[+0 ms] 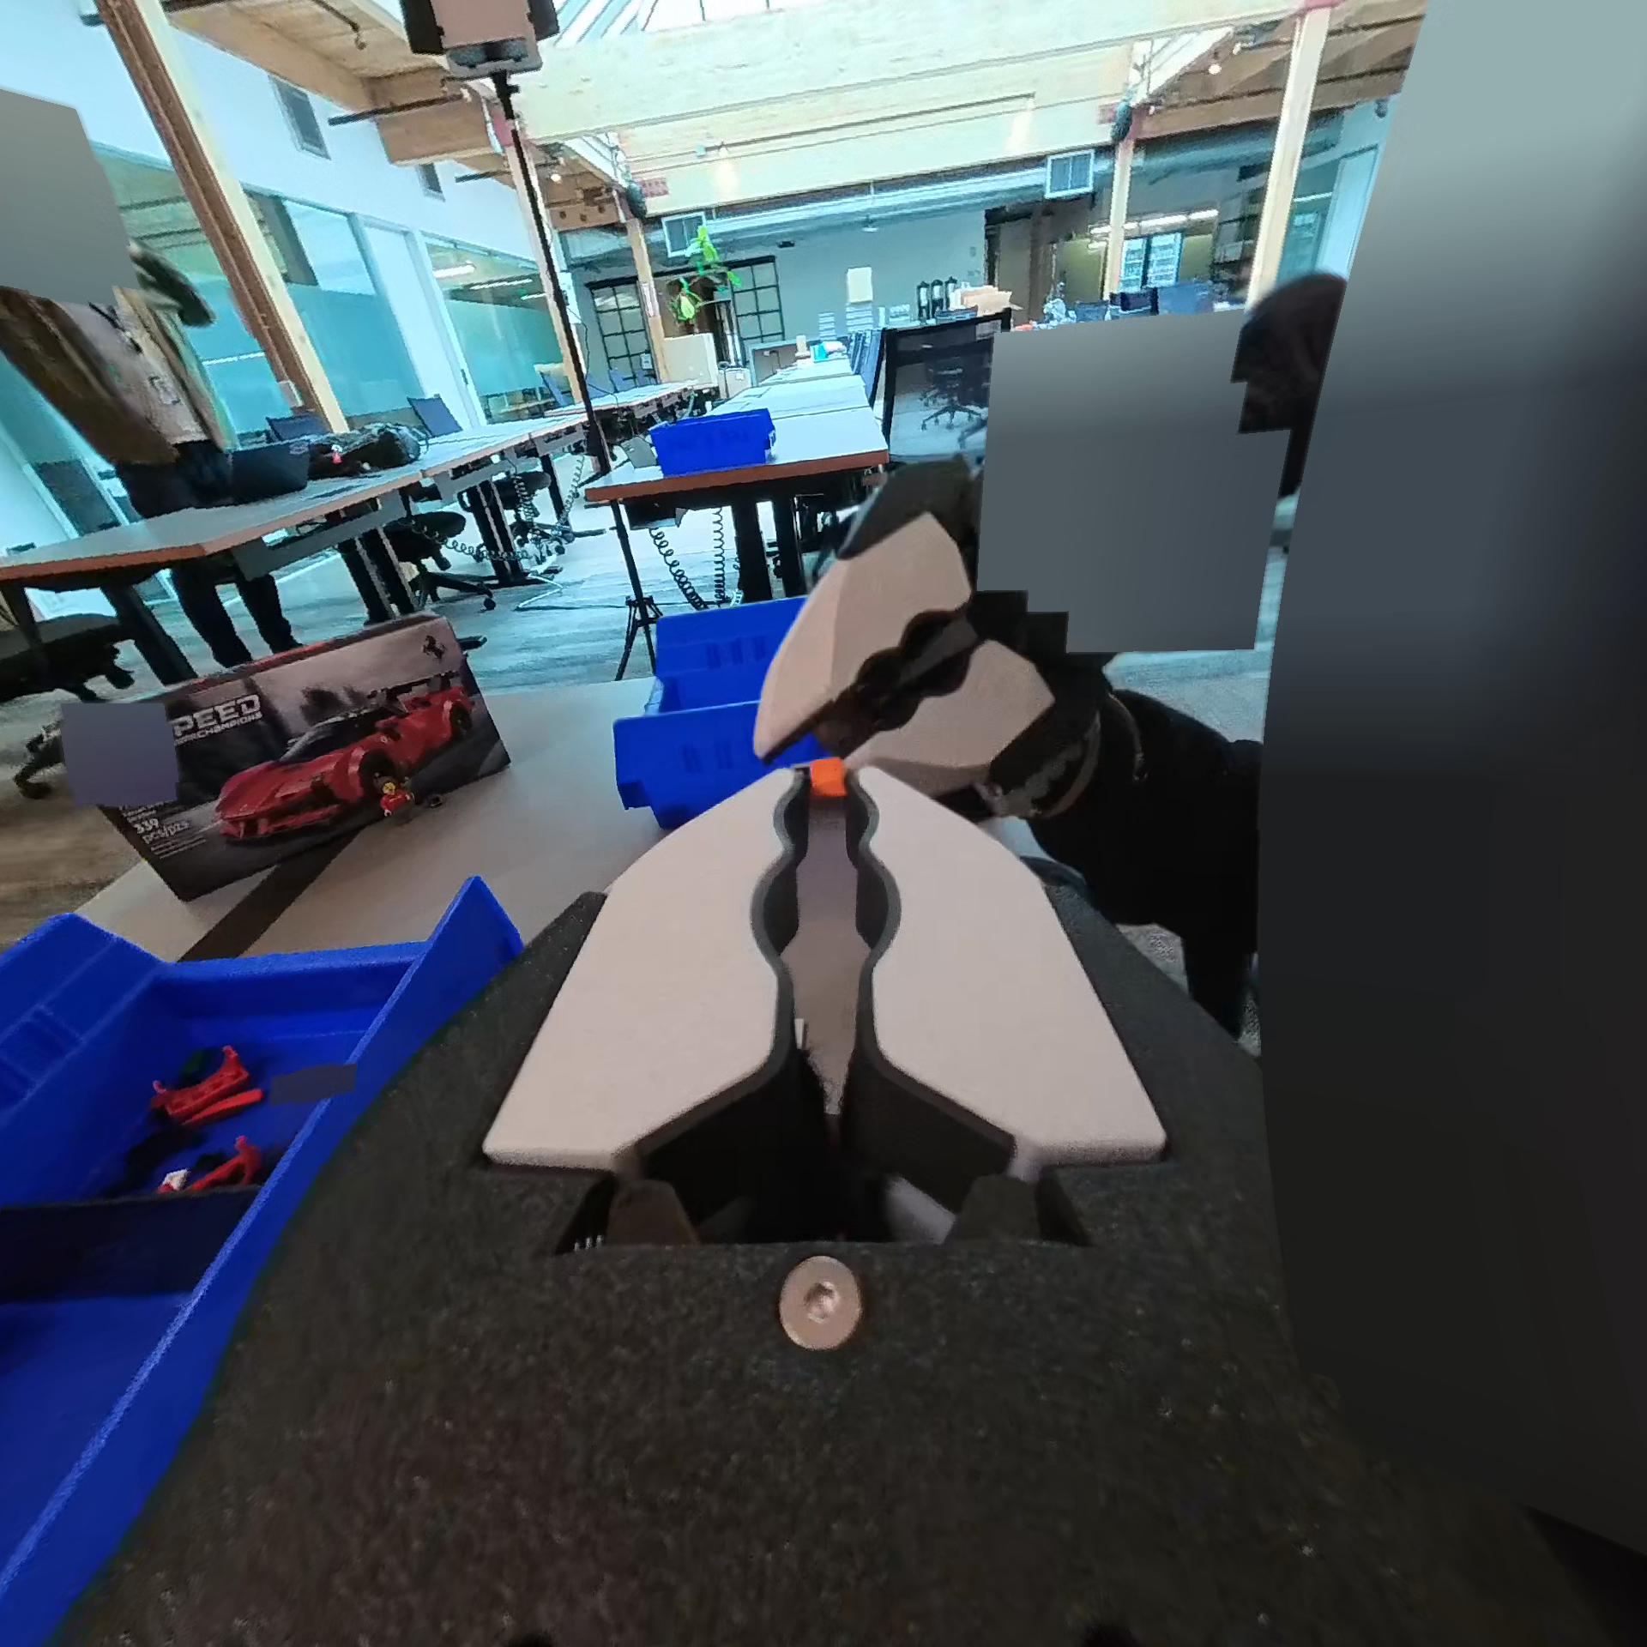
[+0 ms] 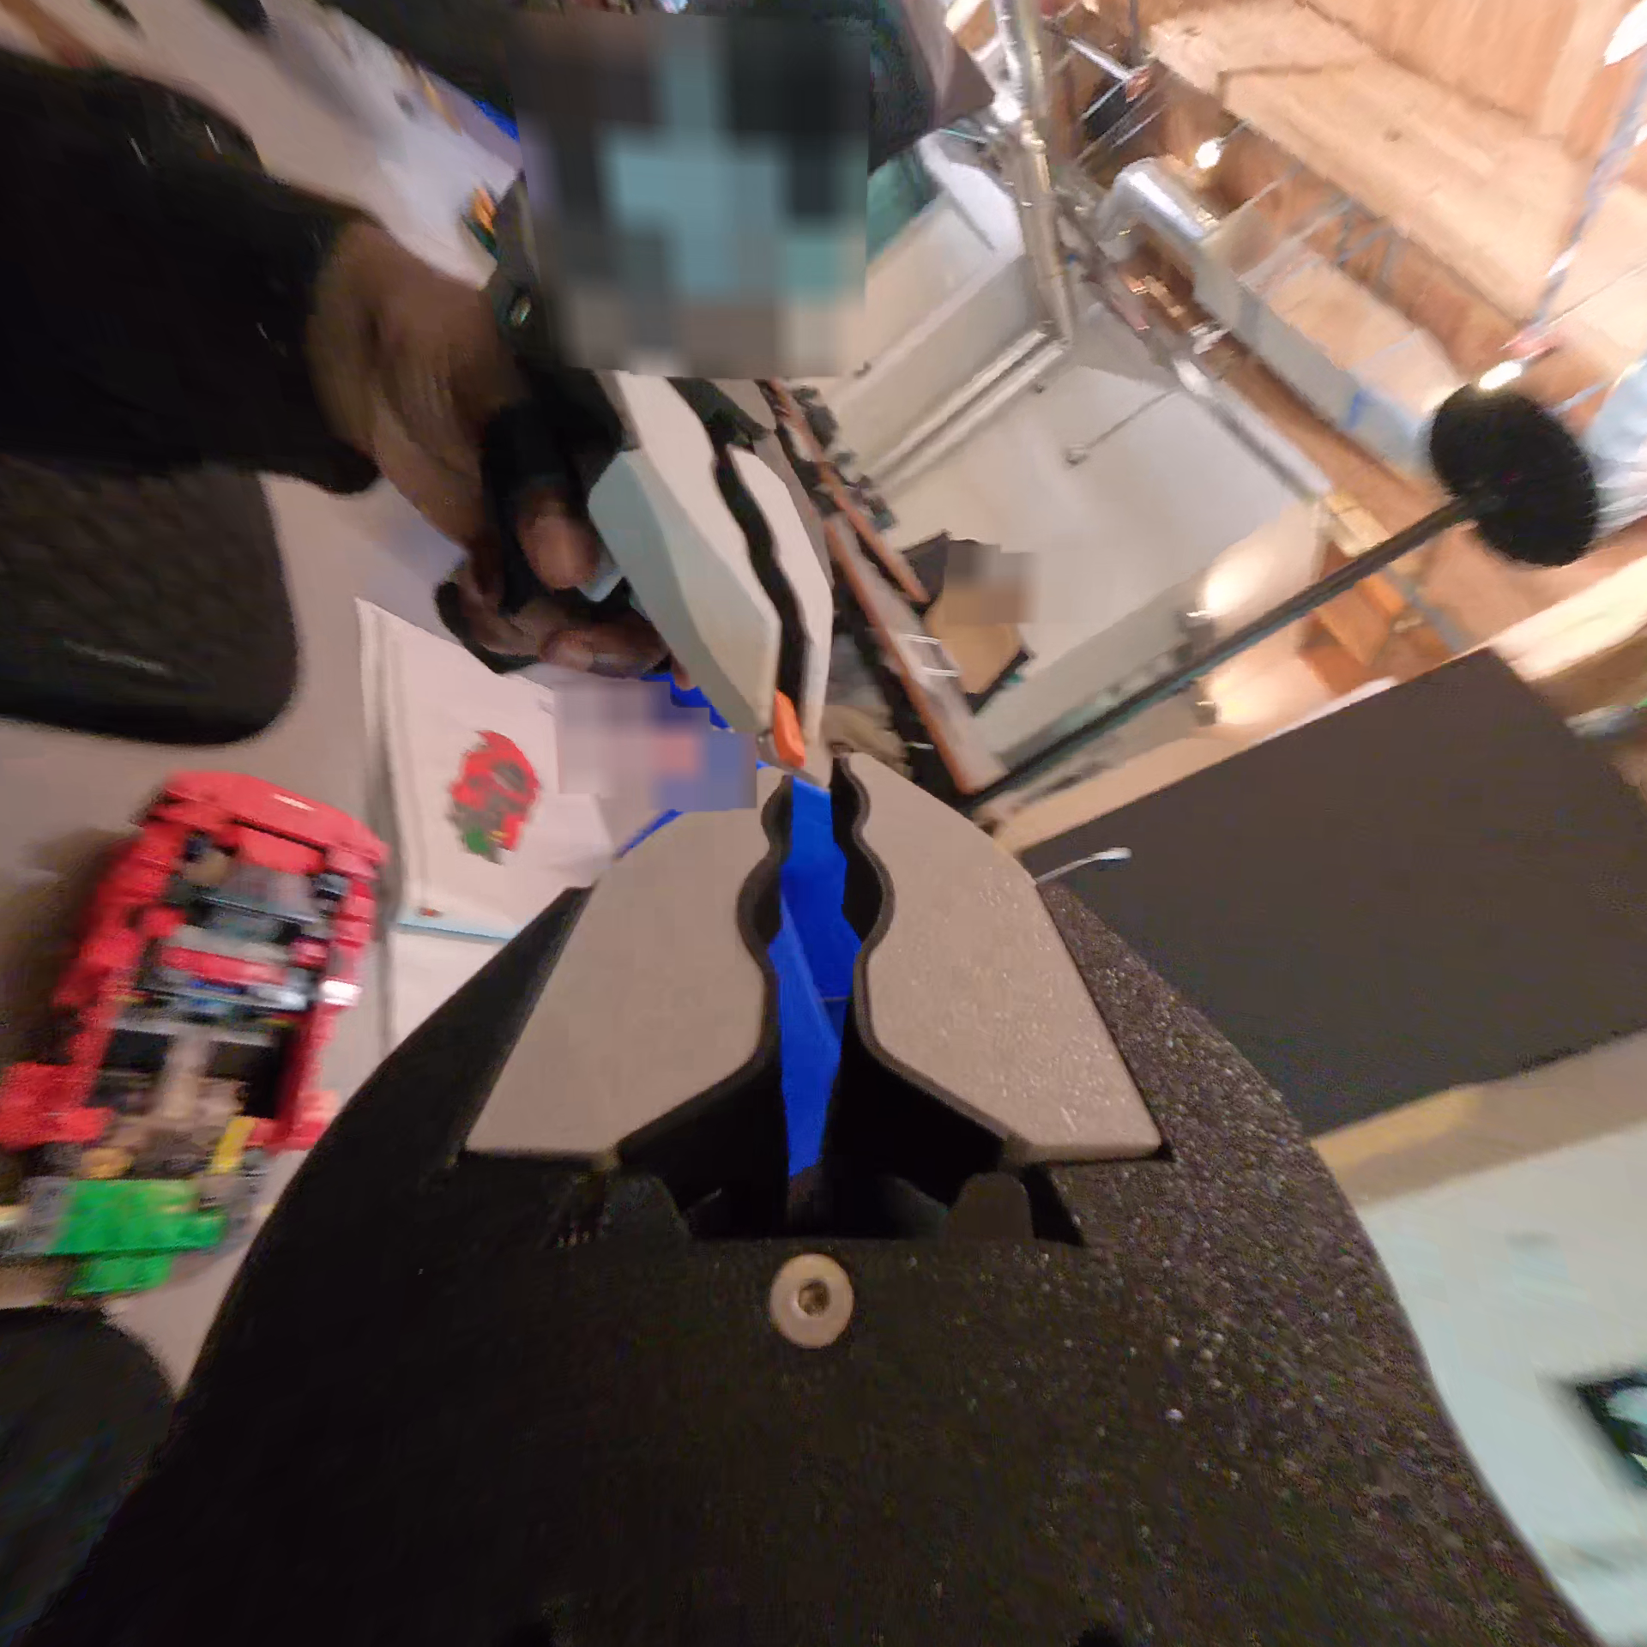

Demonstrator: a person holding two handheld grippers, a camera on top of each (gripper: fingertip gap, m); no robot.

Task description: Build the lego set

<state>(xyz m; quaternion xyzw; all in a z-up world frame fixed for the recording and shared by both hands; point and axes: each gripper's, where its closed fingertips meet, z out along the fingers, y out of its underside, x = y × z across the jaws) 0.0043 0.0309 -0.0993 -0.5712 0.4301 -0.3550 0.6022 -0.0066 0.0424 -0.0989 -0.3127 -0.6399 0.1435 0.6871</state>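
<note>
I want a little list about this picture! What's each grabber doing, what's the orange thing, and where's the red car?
left gripper: shut on the orange piece, pinched at its tips
right gripper: tips close to the orange piece; cannot tell if it grips
car model: red, partly built, on the table, blurred
set box: on the table
blue bin: holds loose red pieces
instruction sheet: beside the car model

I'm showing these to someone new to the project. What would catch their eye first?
Probably the small orange piece pinched at the tips of the left hand-held gripper, with the right hand-held gripper meeting it nose to nose. Next, the half-built red car on the table at left, and the set's box standing behind a blue bin.
</note>
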